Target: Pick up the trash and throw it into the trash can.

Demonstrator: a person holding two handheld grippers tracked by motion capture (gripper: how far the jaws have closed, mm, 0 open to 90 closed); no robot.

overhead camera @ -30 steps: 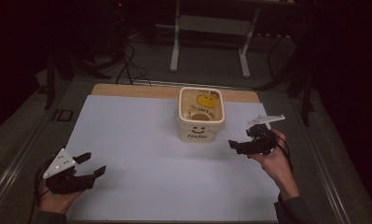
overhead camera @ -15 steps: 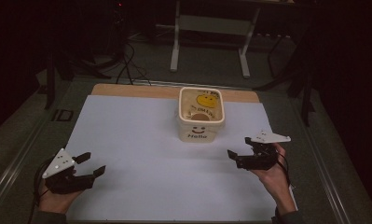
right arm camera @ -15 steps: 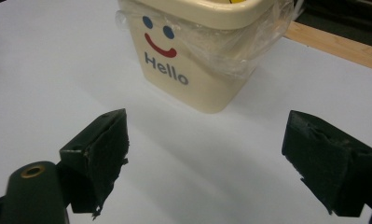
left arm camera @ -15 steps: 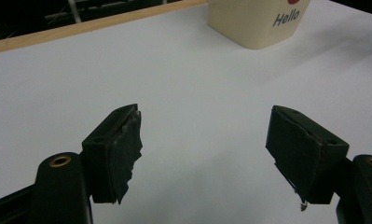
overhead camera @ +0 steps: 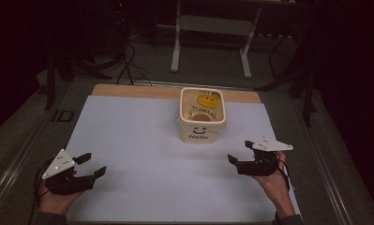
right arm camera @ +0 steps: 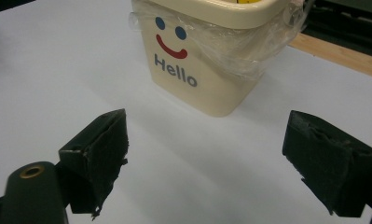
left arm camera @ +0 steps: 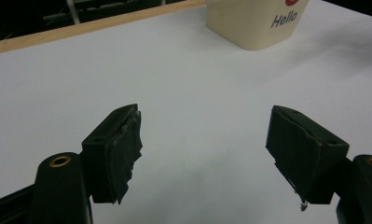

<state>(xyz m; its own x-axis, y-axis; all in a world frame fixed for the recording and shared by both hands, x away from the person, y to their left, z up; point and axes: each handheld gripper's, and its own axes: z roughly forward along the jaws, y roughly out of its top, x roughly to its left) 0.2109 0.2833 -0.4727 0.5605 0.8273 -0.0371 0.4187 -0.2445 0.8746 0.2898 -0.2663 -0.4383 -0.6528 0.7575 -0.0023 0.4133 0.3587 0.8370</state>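
Near the table's front edge, the left gripper rests with jaws wide and nothing between them. The right gripper, also spread wide and empty, sits on the white sheet. Beyond it stands the cream tub, upright, with what looks like clear film over its rim.

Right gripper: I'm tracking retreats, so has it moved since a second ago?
Yes. The right gripper has pulled back toward the person, away from the Hello bin.
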